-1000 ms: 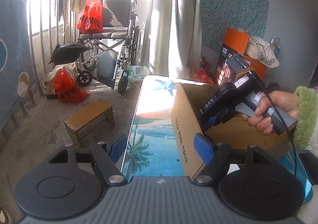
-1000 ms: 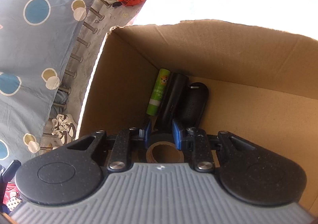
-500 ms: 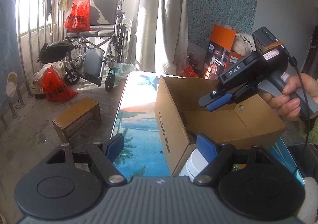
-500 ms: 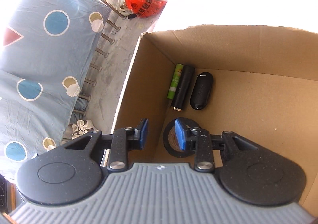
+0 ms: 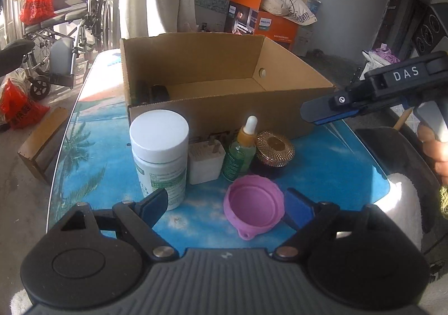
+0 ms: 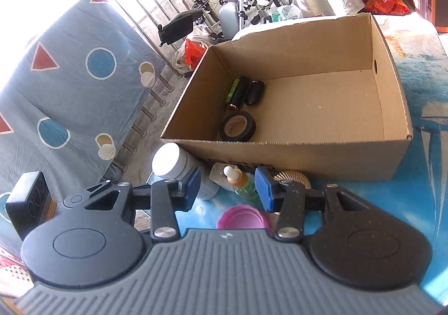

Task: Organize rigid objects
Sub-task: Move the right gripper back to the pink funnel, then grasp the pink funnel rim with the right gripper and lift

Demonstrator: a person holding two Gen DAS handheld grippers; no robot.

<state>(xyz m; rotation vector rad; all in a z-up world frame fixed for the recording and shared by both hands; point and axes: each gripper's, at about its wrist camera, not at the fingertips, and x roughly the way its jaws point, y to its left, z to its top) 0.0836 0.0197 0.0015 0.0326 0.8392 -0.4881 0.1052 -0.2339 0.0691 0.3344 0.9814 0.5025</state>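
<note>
Sunlit room, clutter along the walls: wheelchair (image 5: 70, 13) by the railing, orange cartons at the back. Worktop (image 5: 336, 175) carries a blue beach-print cover and an open cardboard box (image 5: 212, 108). Box already holds a tape roll (image 6: 237, 126), a green tube (image 6: 233, 90) and two dark cylinders, all pushed into one corner against the wall, which I read as deliberate packing to leave the rest of the floor free. Pending items stand in a tight row just outside the near box wall: white jar (image 5: 159, 155), white plug adapter (image 5: 205, 161), green dropper bottle (image 5: 240, 155), gold-lidded jar (image 5: 275, 150), with a pink cup (image 5: 253, 206) nearer the camera. Left gripper (image 5: 224, 204) has just been opening, fingers spread wide, nothing pinched; the cup's rim sits by the right-hand finger and the white jar by the left-hand one. Which it targets, cannot tell. Right gripper (image 6: 228, 189) has also just been opening, partly spread and empty, hanging over the row with the dropper bottle framed between its fingers but not touched. Clearance: items crowd each other, so a sideways sweep risks knocking neighbours; approach from above looks cleaner. Box rim is tall, so anything must lift over it. Worktop edge is close on the jar's side.
</note>
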